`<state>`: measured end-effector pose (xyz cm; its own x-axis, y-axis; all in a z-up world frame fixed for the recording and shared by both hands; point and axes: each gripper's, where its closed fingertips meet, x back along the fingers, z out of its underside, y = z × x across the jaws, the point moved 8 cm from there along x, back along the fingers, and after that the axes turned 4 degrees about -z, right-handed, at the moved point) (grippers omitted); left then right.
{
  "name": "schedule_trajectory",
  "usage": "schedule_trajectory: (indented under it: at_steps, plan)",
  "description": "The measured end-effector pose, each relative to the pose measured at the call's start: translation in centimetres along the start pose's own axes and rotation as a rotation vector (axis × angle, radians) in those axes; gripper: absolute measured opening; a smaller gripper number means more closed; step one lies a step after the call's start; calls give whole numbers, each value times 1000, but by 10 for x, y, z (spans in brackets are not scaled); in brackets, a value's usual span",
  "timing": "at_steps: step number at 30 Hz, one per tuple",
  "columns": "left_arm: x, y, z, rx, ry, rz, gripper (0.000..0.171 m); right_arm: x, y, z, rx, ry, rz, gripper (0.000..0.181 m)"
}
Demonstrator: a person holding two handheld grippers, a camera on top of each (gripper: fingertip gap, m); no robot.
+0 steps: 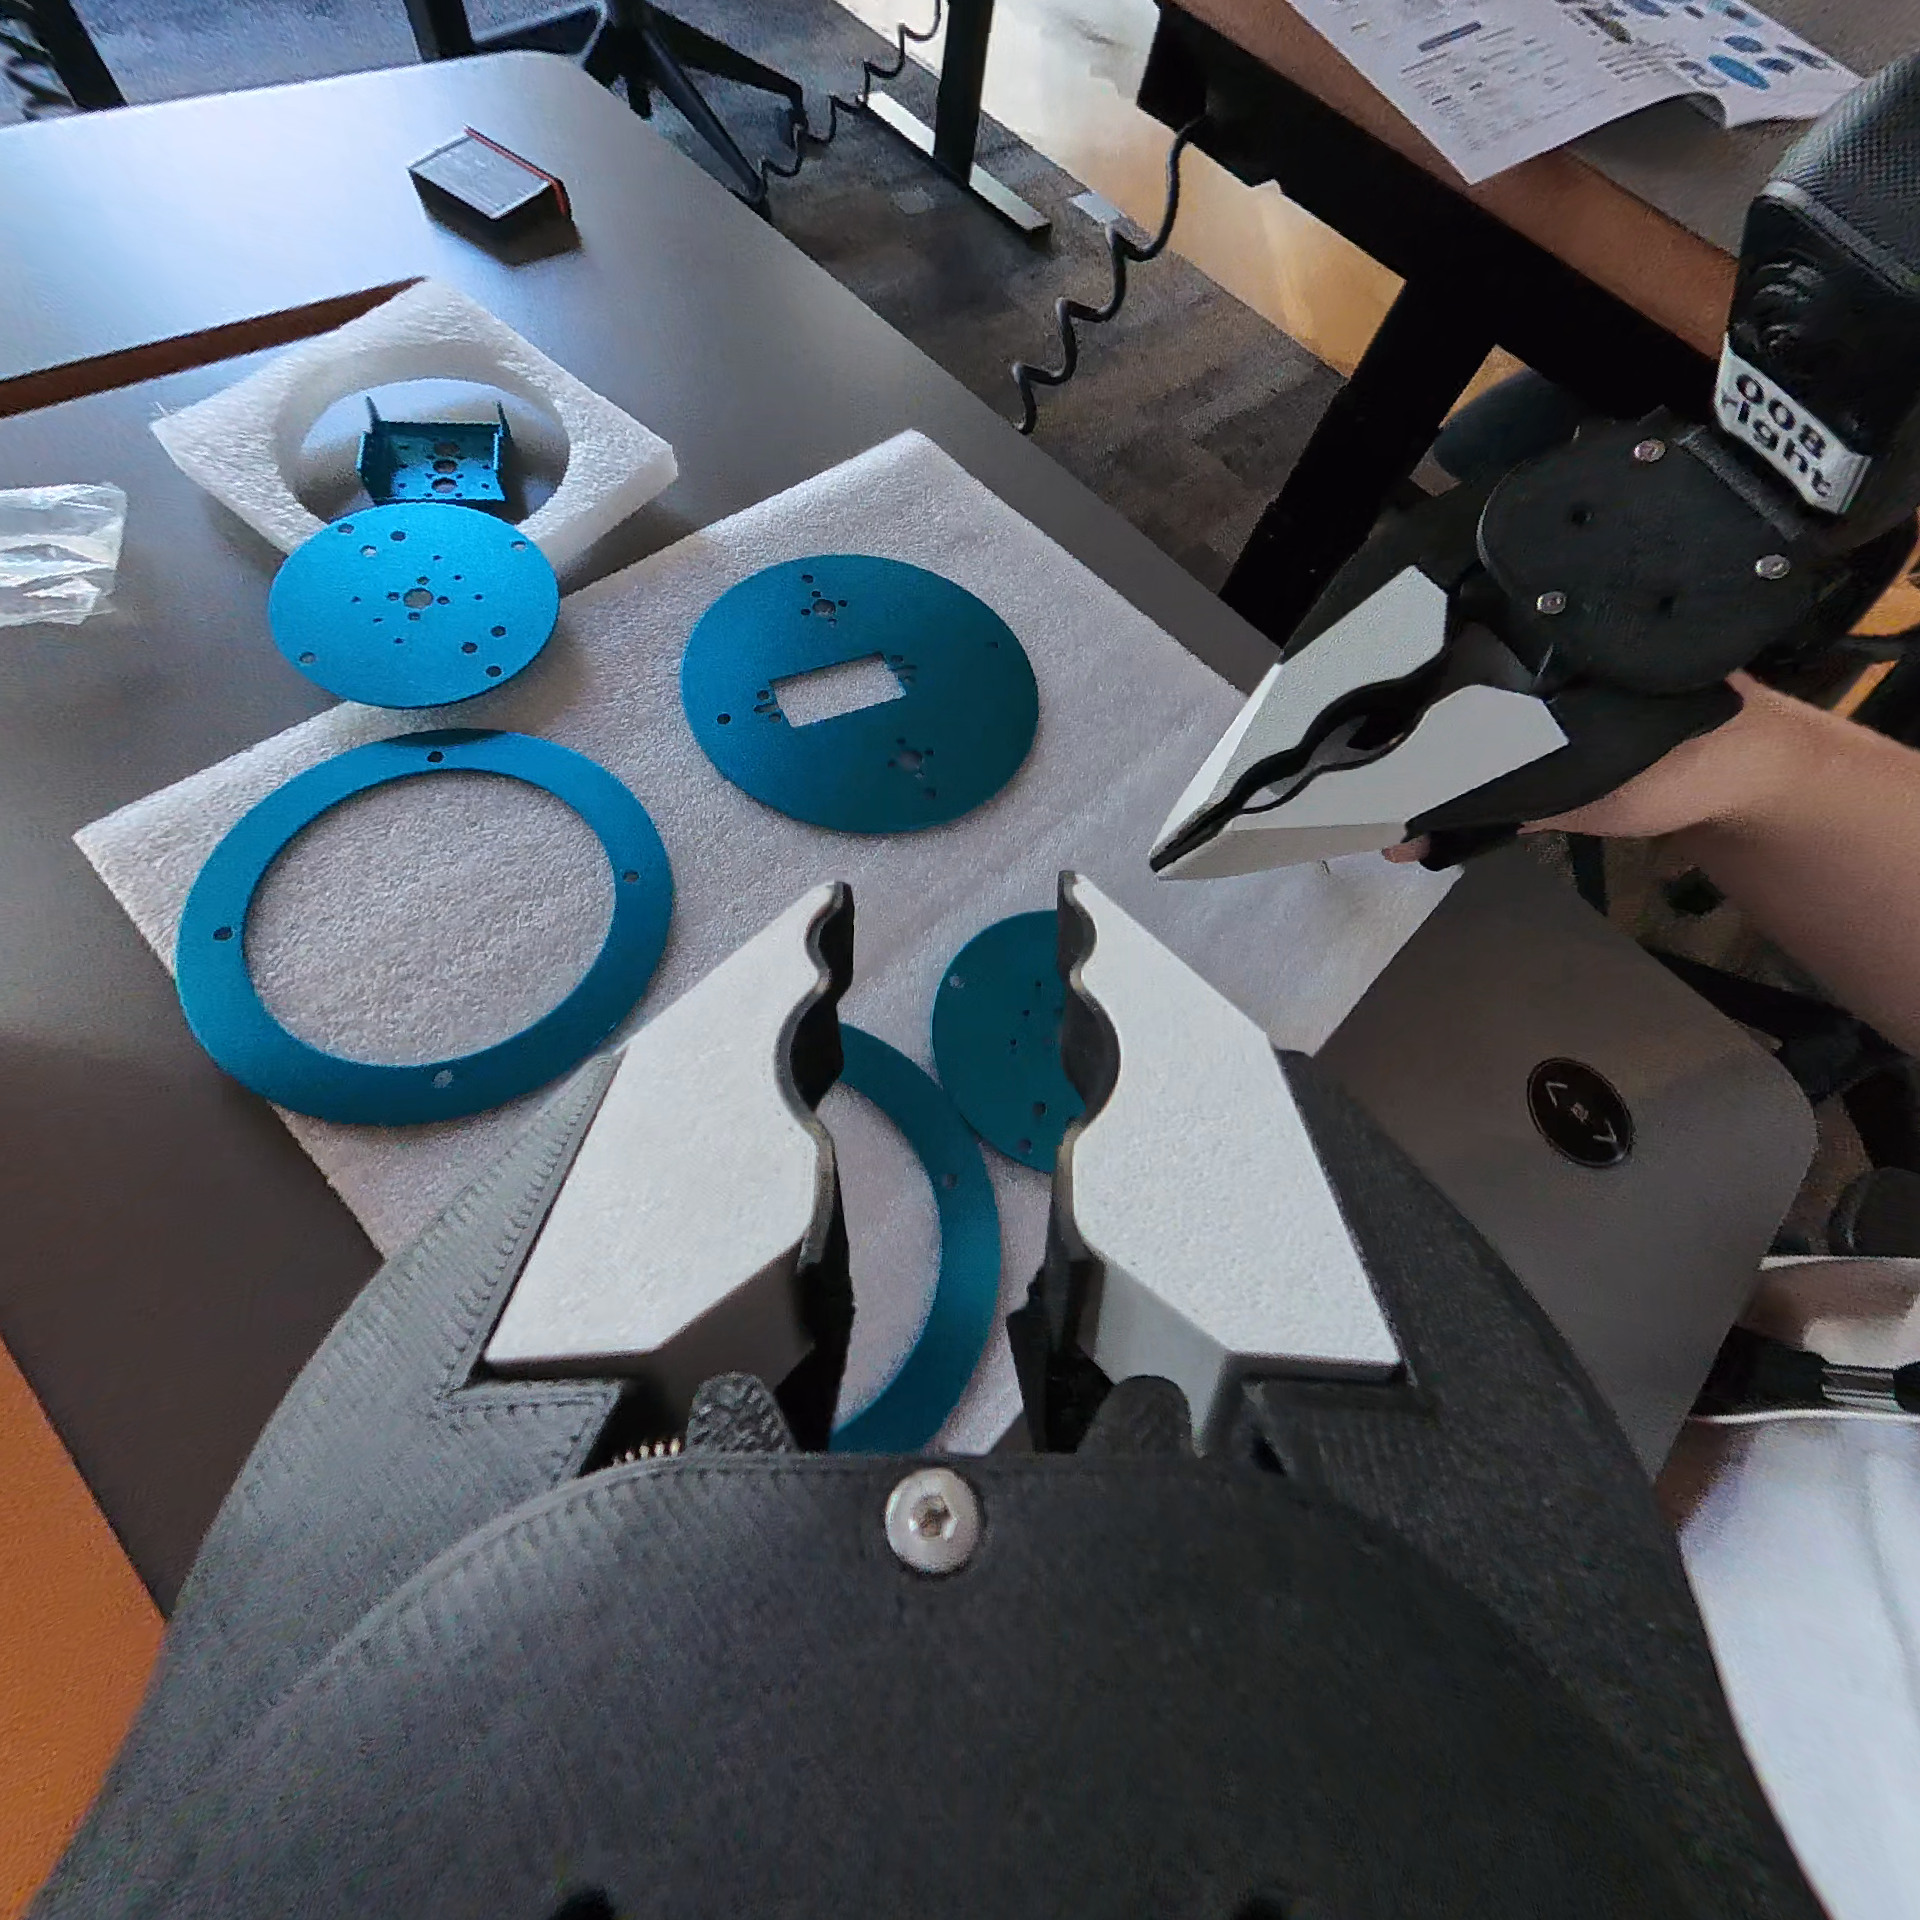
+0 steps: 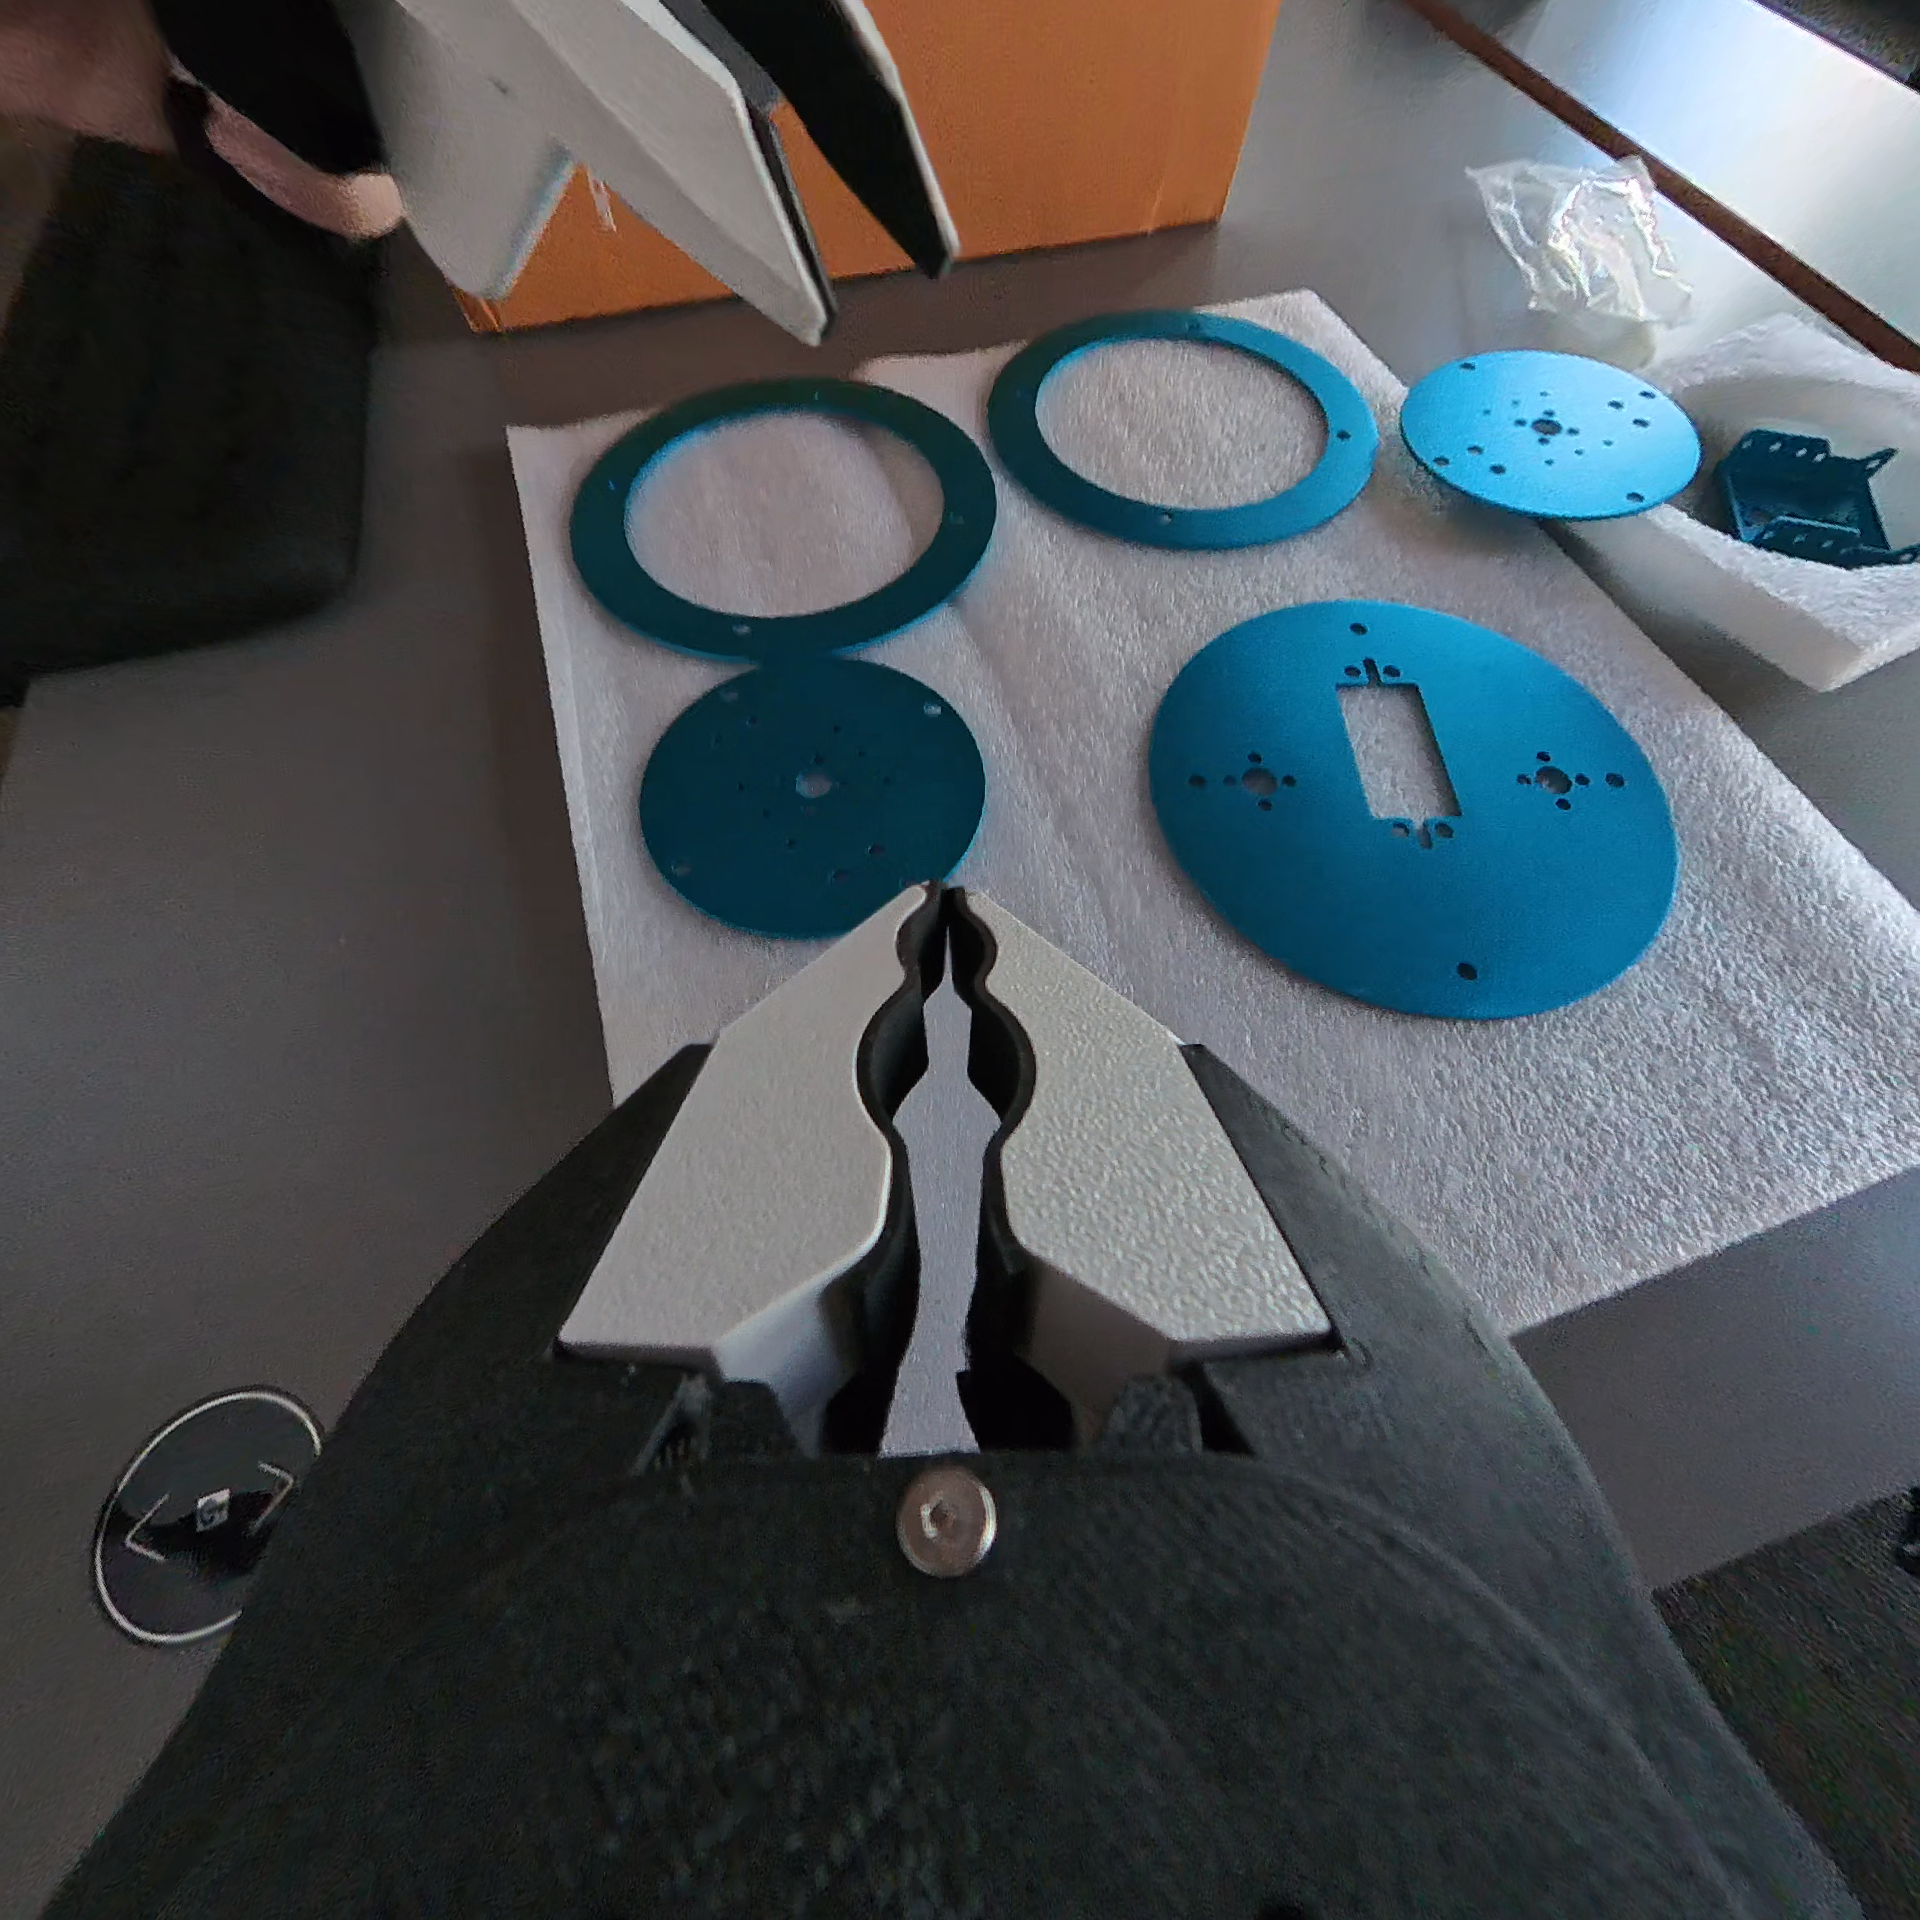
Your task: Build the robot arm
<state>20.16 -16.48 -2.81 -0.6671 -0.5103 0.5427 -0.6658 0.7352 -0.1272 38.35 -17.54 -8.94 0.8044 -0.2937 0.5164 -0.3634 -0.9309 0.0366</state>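
Observation:
Flat blue metal parts lie on a white foam sheet (image 1: 1122, 727) (image 2: 1081, 686). They are two rings (image 1: 416, 925) (image 2: 1179, 431), a large disc with a rectangular cutout (image 1: 862, 691) (image 2: 1413, 810), and two small drilled discs (image 1: 416, 603) (image 2: 810, 795). My left gripper (image 1: 956, 894) is open and empty. It hovers over the near ring (image 1: 961, 1247) (image 2: 779, 520) and the near small disc (image 1: 1003, 1039). It also shows in the right wrist view (image 2: 878, 296). My right gripper (image 2: 940, 896) (image 1: 1164, 862) is shut and empty, its tip at the dark small disc's near edge.
A blue bracket (image 1: 436, 468) (image 2: 1808, 499) sits in a white foam block (image 1: 613, 457) (image 2: 1766, 613). A clear plastic bag (image 1: 57, 551) (image 2: 1579, 239), a small black box (image 1: 488, 182) and an orange cardboard box (image 2: 1039, 125) stand around. A round black button (image 1: 1579, 1112) (image 2: 208, 1527) is set in the grey table. The tips of one gripper are about 10 centimeters away from the tips of the other.

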Motion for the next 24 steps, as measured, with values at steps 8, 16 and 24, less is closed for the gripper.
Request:
schedule_trajectory:
  at_steps: [8, 16, 24]
  plan:
    - [19, 3, 5, -14, -42, -28, 41, 11, 2, 2, -43, 41, -4, 0]
    - [27, 12, 1, 7, -109, -24, 42, 67, -28, -10, -220, -194, 22, 2]
    - [28, 11, 1, -39, -69, -47, 43, 74, -16, 15, 19, 57, -65, 15]
